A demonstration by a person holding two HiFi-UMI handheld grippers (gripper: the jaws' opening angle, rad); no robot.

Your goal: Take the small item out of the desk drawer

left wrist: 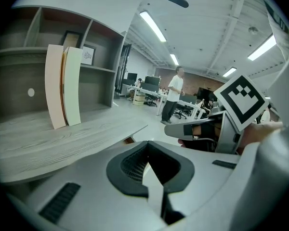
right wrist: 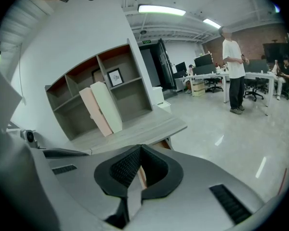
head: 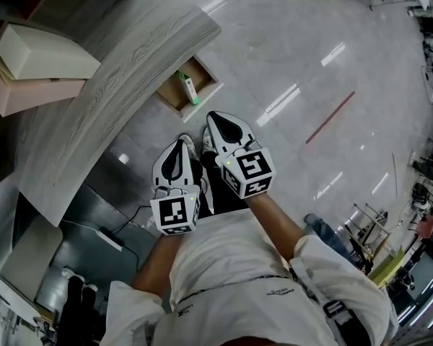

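Your desk top (head: 108, 85) shows pale grey wood grain, matt. The drawer (head: 169, 92) looks like brown wood inside, though it is small in the head view. The floor (head: 310, 56) is glossy and mirrors the lights. Your left gripper (left wrist: 147, 146) and right gripper (right wrist: 138, 148) have smooth matt plastic shells and ribbed black pads (left wrist: 131, 165). Your shirt (head: 224, 265) is white cloth.

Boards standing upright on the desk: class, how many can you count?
2: a pink board and a cream board, side by side on the desk in front of the shelves. None seems hidden.
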